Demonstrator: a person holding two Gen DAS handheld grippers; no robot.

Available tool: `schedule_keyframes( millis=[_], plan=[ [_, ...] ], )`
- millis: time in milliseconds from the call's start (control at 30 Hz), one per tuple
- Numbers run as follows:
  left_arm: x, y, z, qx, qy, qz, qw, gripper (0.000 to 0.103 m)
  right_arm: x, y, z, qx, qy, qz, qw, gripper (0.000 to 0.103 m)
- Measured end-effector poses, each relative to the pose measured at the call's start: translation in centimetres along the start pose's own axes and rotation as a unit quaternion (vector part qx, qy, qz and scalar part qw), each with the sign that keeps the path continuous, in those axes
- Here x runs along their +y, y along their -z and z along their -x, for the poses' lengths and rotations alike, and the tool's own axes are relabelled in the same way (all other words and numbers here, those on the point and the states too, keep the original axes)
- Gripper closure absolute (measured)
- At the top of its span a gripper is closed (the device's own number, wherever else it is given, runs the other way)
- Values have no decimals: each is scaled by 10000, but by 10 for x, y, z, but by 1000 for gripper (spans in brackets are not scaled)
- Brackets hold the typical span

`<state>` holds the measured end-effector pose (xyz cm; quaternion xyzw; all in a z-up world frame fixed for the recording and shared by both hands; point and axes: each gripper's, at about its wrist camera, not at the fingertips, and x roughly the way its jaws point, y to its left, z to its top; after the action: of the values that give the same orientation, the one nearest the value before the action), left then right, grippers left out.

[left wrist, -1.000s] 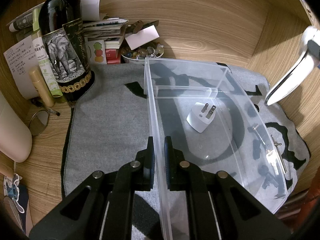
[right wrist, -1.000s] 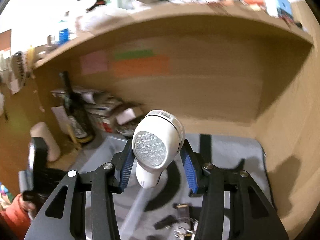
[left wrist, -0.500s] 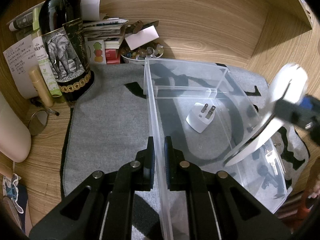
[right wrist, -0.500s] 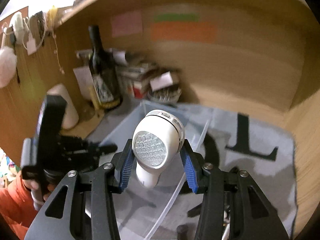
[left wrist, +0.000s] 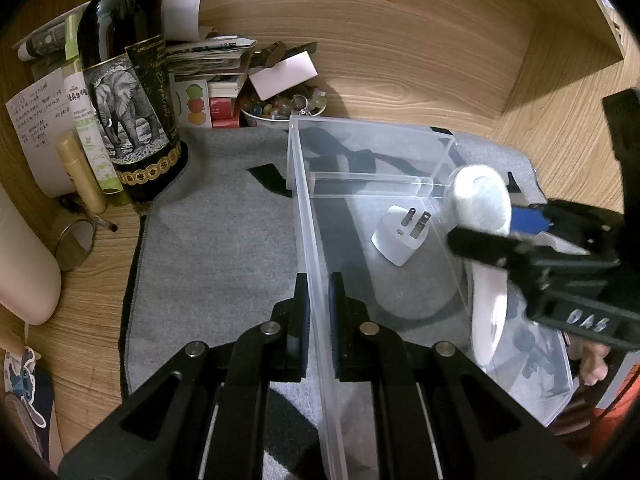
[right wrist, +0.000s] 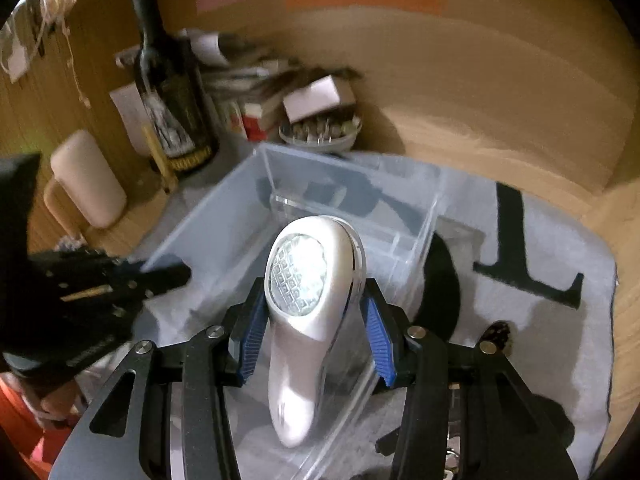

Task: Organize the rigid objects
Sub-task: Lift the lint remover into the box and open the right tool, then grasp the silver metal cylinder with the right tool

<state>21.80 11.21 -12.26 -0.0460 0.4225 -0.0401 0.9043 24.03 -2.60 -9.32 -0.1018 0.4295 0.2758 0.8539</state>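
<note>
A clear plastic bin [left wrist: 360, 152] stands on a grey mat; it also shows in the right wrist view [right wrist: 344, 184]. My left gripper [left wrist: 318, 304] is shut on the bin's left wall. A white plug adapter [left wrist: 400, 236] lies inside the bin. A white handheld device with a mesh head [right wrist: 308, 300] sits between the blue pads of my right gripper [right wrist: 312, 320]; the jaws look spread and it seems to be slipping out. In the left wrist view the device [left wrist: 486, 280] hangs over the bin's right side.
A dark wine bottle [left wrist: 124, 88] stands back left beside papers, a lotion tube [left wrist: 80, 176] and a bowl of trinkets [left wrist: 284, 108]. A small mirror [left wrist: 76, 244] lies on the wooden desk. Wooden walls close in behind and on the right. Keys lie near the mat's right edge.
My right gripper has come down and left over the bin with the white device. Its jaws have widened and the device has slid lower between them. My left gripper has stayed on the bin wall.
</note>
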Motion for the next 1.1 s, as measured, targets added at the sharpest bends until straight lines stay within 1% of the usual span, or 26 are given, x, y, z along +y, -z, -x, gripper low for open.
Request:
schedule_keyframes(
  millis=[133,200,300,400,433,533,600,633,700,933,1033,1100],
  plan=[
    [0,0,0,2,-6,-16,10000,95,5,2,-6,150,5,135,9998,60],
    [-1,0,-1,2,-4,-7,10000,95,7,2,-7,176,50,207,9996,59],
    [-1,0,-2,15,-5,3,10000,95,7,1,-5,223,9,234,9995,59],
    [-2,0,-2,25,8,0,10000,94,7,0,-2,163,-5,253,9995,59],
    [0,0,-2,30,11,2,10000,94,8,0,0,118,-126,291,9994,59],
    [0,-1,-3,38,25,-11,10000,94,9,-2,9,-14,-117,302,9995,58],
    [0,-1,-4,40,27,-11,10000,94,8,-3,17,-152,-95,314,9993,55],
    [0,-1,-4,45,28,-9,10000,94,7,-4,23,-253,-66,334,9991,53],
    [0,-1,-4,42,24,-13,10000,94,4,-5,34,-457,49,329,9984,47],
    [1,0,-3,44,20,-13,10000,94,-23,-5,80,-1058,544,118,9928,37],
    [2,0,-4,46,13,-17,10000,94,-39,-1,93,-1160,798,-28,9900,35],
    [2,1,-3,45,5,-25,10000,94,-51,5,96,-1143,948,-155,9888,35]
  ],
)
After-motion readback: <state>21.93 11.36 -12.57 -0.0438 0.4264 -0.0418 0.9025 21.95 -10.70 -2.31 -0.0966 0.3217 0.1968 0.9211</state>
